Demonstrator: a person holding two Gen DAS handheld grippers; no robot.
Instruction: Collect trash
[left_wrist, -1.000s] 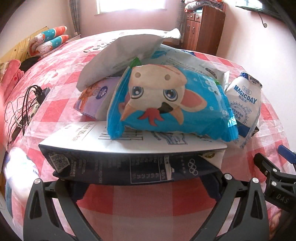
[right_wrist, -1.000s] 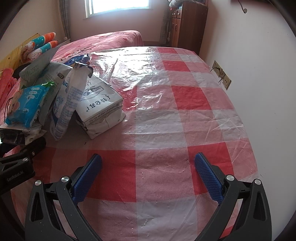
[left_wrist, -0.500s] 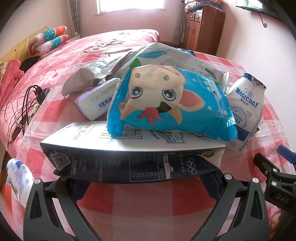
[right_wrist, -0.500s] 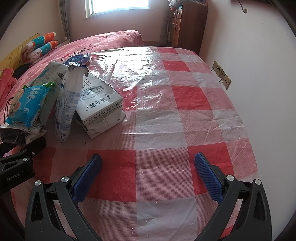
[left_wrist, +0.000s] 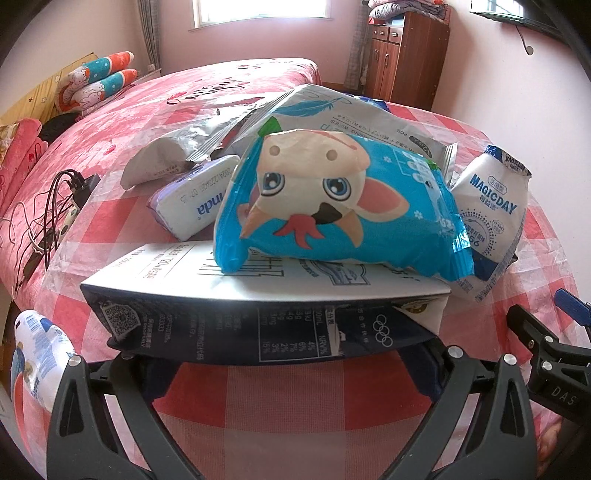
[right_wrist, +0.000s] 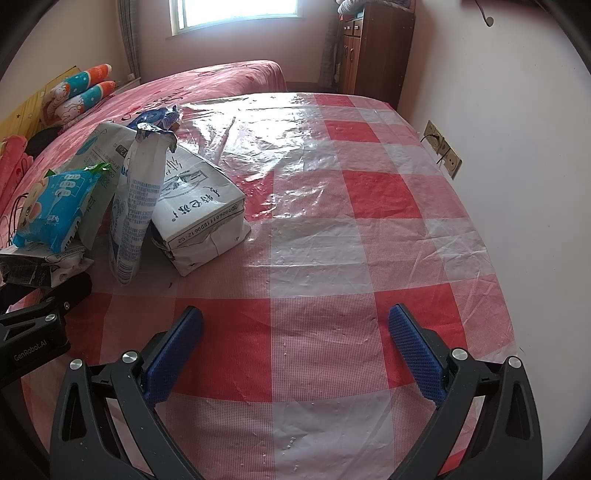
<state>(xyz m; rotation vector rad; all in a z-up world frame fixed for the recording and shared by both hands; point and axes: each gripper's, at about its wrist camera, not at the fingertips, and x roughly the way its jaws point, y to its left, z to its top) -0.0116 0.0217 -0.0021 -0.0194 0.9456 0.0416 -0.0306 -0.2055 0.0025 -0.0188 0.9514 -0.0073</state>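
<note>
My left gripper (left_wrist: 288, 369) is shut on a flattened dark-and-white milk carton (left_wrist: 258, 317), held level across its width. A blue cartoon wipes pack (left_wrist: 340, 206) lies on the carton. Behind it are a grey wipes bag (left_wrist: 354, 118), a torn silver bag (left_wrist: 166, 162) and a small tissue pack (left_wrist: 192, 203). A white MAGICDAY pouch (left_wrist: 491, 214) stands to the right. In the right wrist view my right gripper (right_wrist: 295, 343) is open over bare tablecloth, with the pouch (right_wrist: 136, 206) and a crumpled white carton (right_wrist: 199, 214) ahead to the left.
A red-checked table (right_wrist: 369, 229) under clear plastic carries the trash. A white-and-blue packet (left_wrist: 37, 362) shows at the lower left edge. Cables and a power strip (left_wrist: 55, 214) lie on the pink bed (left_wrist: 221, 85) to the left. A wooden cabinet (left_wrist: 406, 55) stands at the back; wall sockets (right_wrist: 443, 151) are on the right.
The silver bag has dropped from above the pile to lie lower behind it, uncovering the tissue pack. The white-and-blue packet came into view at the lower left. The right gripper stayed still.
</note>
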